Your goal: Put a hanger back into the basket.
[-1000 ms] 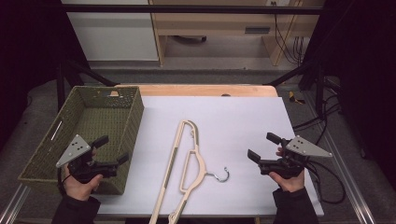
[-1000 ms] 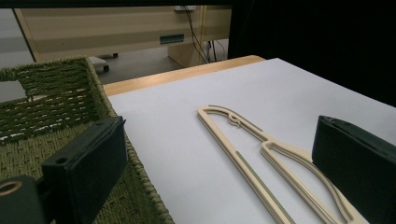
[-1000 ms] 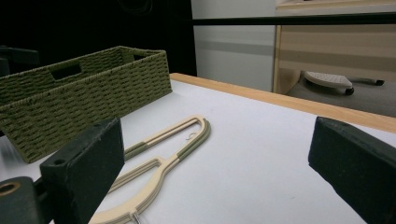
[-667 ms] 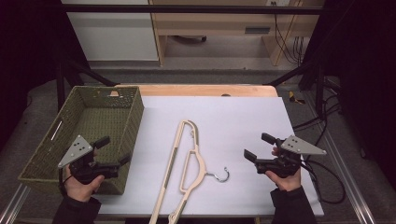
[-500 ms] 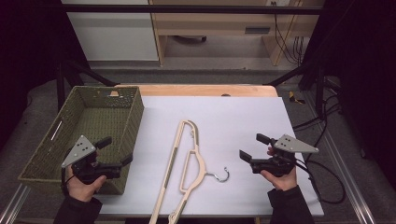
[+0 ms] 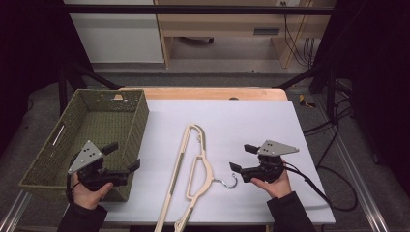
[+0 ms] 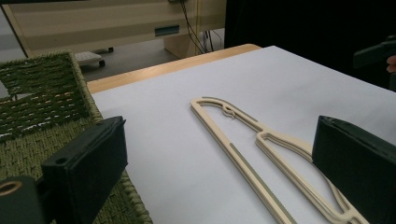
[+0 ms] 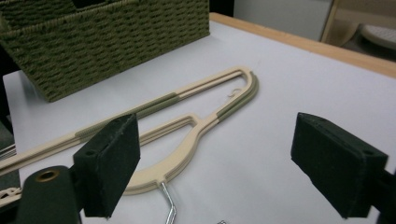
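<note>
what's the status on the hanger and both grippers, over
Right gripper open, jaws just been closing, nothing between them, near hook. Left gripper open by basket. Hanger flat on table, untouched.

The hanger (image 6: 196, 169) lies mid-worktop (image 6: 251, 121) — the basket (image 6: 92, 135) stands just left of it, the right claw (image 6: 239, 157) right of its hook, the left claw (image 6: 123, 157) left of it by the basket's near corner.

Two black tools — left tool (image 6: 125, 157), right tool (image 6: 241, 157) — each topped with a grey three-cornered plate dotted with small screw holes. Chunky matte-black jaw pads, a brass-ringed hole beside each left one. Black cable trailing toward 4 o'clock from the right. Dark long sleeves — cuffs at both wrists.
</note>
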